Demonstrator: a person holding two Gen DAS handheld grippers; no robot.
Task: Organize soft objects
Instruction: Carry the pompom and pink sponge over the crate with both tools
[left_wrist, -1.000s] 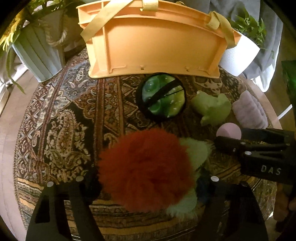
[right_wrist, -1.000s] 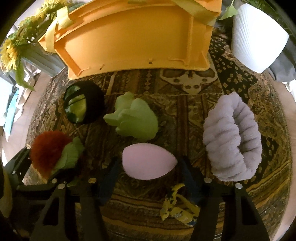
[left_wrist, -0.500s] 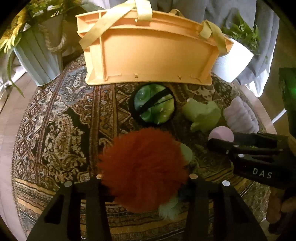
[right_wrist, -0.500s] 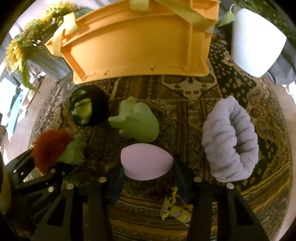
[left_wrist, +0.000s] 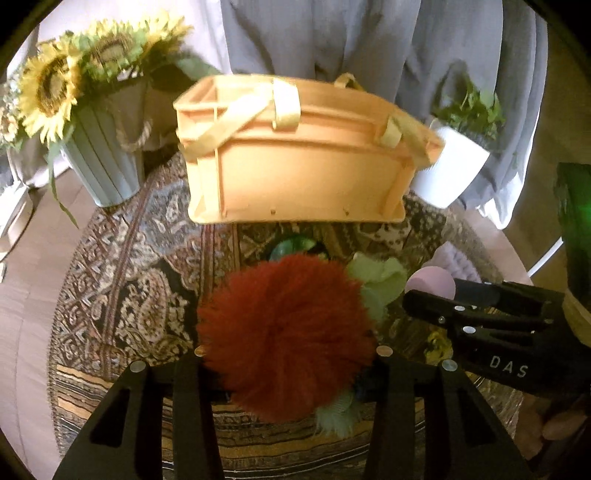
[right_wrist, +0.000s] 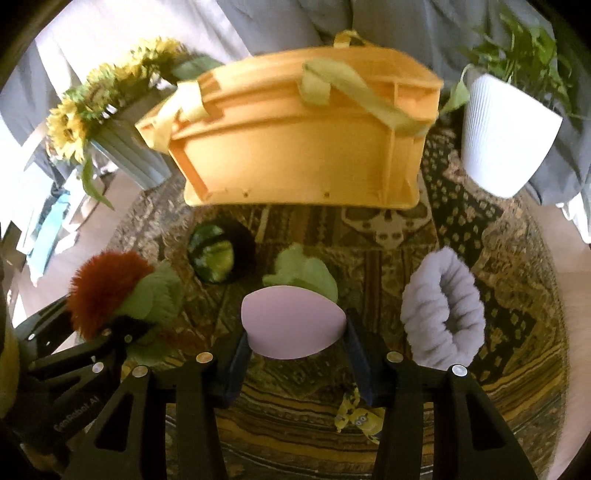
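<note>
Both pickups look done: in front of the orange basket (left_wrist: 295, 166), the left gripper (left_wrist: 290, 356) pinches the red pompom (left_wrist: 284, 332), the right gripper (right_wrist: 295, 343) the pink sponge (right_wrist: 291, 325). Next, carry these 2 over its rim.

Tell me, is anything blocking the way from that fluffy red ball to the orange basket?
Nothing visible does. The left gripper holds the fluffy red ball above the patterned cloth; only the low green and black toy lies before the orange basket.
</note>
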